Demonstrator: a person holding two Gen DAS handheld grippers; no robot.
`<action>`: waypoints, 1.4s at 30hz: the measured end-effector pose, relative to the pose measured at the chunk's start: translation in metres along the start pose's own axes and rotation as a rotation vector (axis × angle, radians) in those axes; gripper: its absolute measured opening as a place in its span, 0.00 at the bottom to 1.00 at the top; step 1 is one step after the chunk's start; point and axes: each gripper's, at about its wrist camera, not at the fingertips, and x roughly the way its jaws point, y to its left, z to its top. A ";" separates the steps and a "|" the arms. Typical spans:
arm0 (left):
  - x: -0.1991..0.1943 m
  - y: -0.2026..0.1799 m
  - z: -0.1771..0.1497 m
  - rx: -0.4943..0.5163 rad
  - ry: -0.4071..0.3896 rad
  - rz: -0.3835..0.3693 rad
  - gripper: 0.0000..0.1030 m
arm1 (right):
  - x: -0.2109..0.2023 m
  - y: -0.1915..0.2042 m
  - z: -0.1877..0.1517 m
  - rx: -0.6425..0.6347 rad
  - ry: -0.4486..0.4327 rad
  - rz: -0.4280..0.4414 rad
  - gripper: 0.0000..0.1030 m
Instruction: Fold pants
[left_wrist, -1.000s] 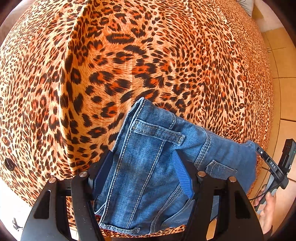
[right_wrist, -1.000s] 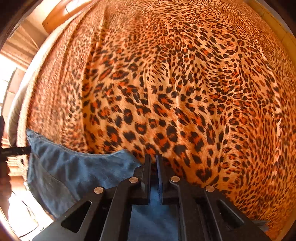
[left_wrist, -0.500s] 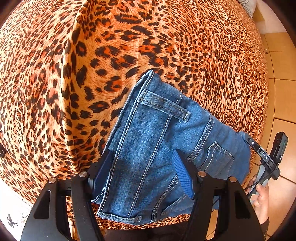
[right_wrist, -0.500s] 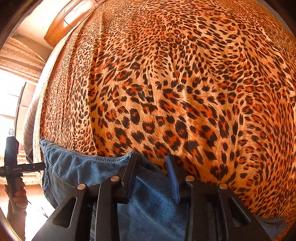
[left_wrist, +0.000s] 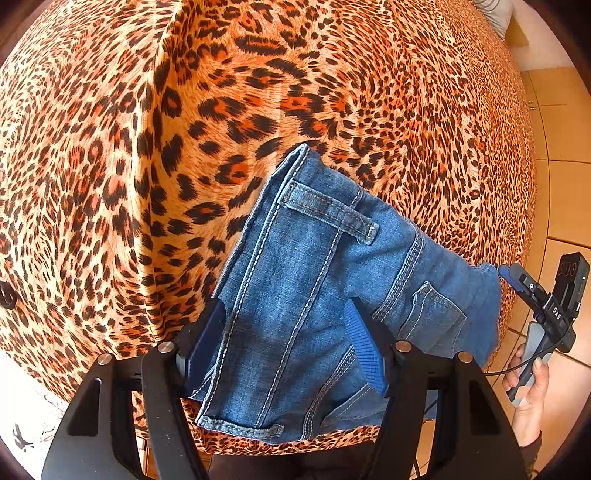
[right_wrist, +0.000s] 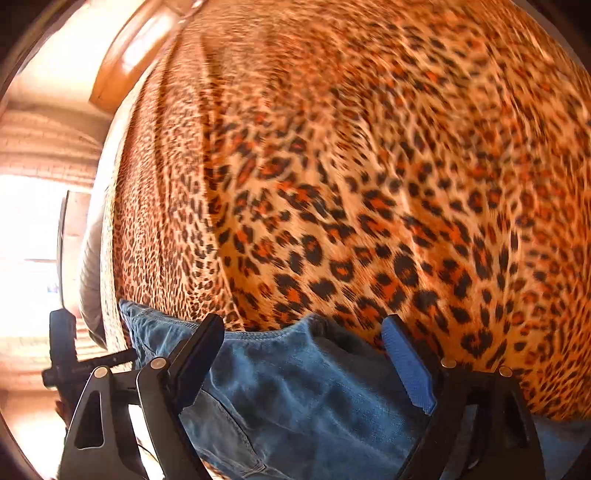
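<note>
lying on the near edge of the leopard-print bedspread (left_wrist: 184, 147), the pants (left_wrist: 332, 295) form a compact denim bundle, waistband and belt loop up, lower hem close to the drop-off.

left gripper (left_wrist: 288, 343): jaws spread wide, one finger on each side of the denim, nothing pinched. right gripper (right_wrist: 303, 362): jaws also wide apart over the other end of the bundle, holding nothing; the right wrist view is motion-blurred, so whether either fingertip touches cloth, cannot tell. in the left wrist view the right gripper sits just beside the far corner of the jeans, over the tiled floor (left_wrist: 565, 184).

risks, as judged:
- bundle sits at the bed's edge; a nudge from either open finger may tip it off.
- a blue pad (left_wrist: 365, 354) may snag the belt loop or pocket flap on withdrawal, dragging the top layer and opening the fold.
- stiff denim may spring back unpressed.
- slippery bedspread may let the stack slide.
</note>
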 end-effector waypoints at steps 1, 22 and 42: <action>-0.002 0.001 0.002 0.002 -0.004 0.006 0.64 | 0.005 0.007 0.000 -0.049 0.040 -0.043 0.87; -0.043 0.009 -0.023 0.085 -0.078 0.038 0.65 | -0.026 -0.002 -0.048 -0.141 -0.018 -0.284 0.12; -0.003 0.015 -0.101 -0.017 0.016 -0.128 0.70 | -0.151 -0.156 -0.383 0.819 -0.272 -0.170 0.64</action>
